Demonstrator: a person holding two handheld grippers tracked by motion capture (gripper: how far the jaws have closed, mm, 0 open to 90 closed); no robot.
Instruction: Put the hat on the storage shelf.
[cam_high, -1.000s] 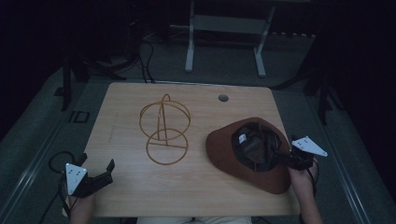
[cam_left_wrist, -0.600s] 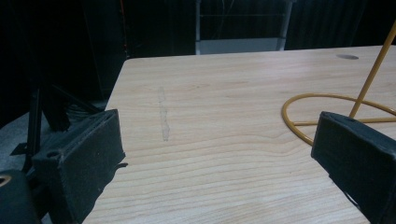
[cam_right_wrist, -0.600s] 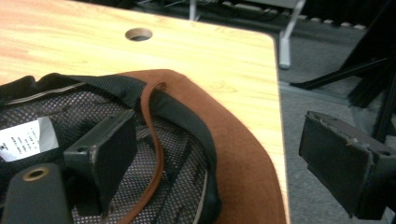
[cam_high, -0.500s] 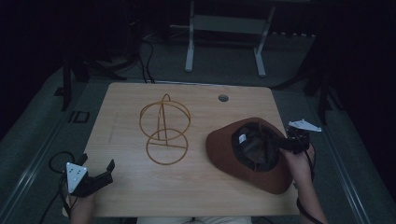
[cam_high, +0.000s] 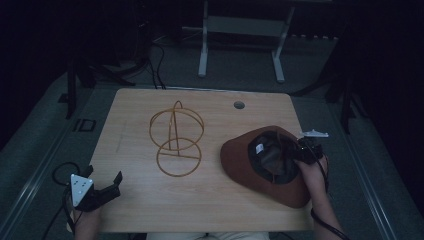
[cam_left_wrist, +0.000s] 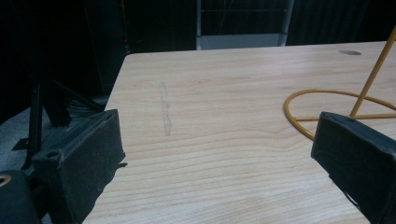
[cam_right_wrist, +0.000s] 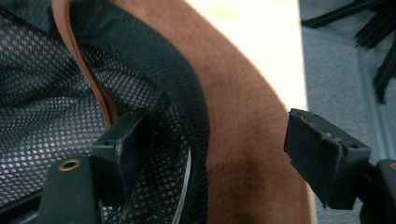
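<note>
Felt, brown and matte, is making up the one wide-brimmed hat (cam_high: 260, 172) that is lying crown-down near the right edge of the pale wood-grain counter (cam_high: 150, 200), its hollow showing a black mesh lining (cam_right_wrist: 42, 107) with a thin tan band along the rim. One stand of thin gold wire (cam_high: 176, 137) is sitting upright toward the counter's middle: a flat ring on the surface, a slim post rising from it, and a second hoop standing on top. A small round hole (cam_high: 239, 105) is showing near the far edge.

Two grippers are working here. The right gripper (cam_right_wrist: 210, 163) is straddling the hat's brim with its jaws spread wide, one black jaw inside against the mesh lining, the other hanging outside past the felt, not yet clamped. The left gripper (cam_left_wrist: 215, 168) is resting at the near left corner, jaws parted wide and holding nothing, the stand's ring lying just beyond one jaw.
</note>
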